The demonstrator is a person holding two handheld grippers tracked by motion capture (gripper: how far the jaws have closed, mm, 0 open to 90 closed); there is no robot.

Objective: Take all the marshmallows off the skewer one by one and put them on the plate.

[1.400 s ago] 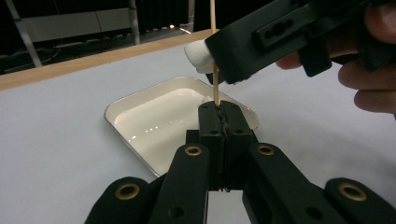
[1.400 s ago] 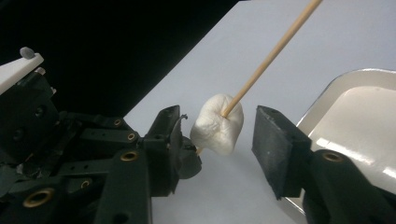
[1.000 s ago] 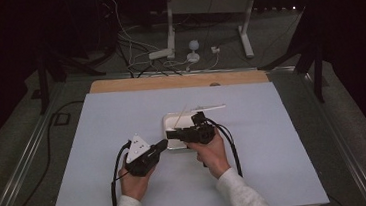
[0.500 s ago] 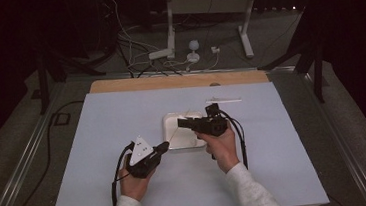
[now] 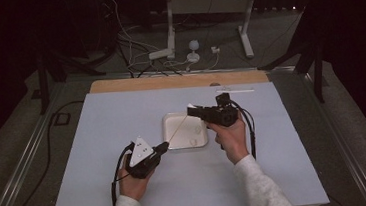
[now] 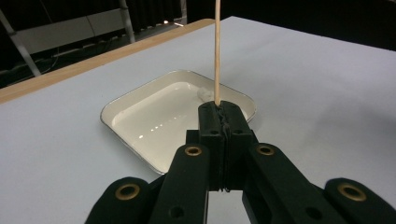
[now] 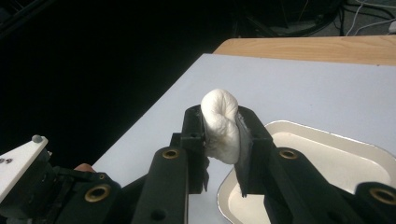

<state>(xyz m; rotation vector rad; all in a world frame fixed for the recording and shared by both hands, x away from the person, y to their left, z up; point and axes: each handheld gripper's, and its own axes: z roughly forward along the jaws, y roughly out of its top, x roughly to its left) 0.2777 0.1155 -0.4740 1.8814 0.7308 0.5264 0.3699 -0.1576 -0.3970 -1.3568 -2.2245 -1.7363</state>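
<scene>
Left tool [image 6: 219, 114] pinches skewer [image 6: 217, 51] — right tool [image 7: 223, 130] perhaps marshmallow [image 7: 221, 123].

Lab or recording studio: dark curtained surround at frame edges, white-topped table [image 5: 122, 118] center, loose cables [image 5: 131, 52] and metal stand legs [image 5: 172, 28] on grey carpet floor [image 5: 290, 33], top of frame.

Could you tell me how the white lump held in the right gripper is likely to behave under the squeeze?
The white lump bulges above the right gripper, so it is probably soft and squashy. It looks light, perhaps slightly sticky.
</scene>
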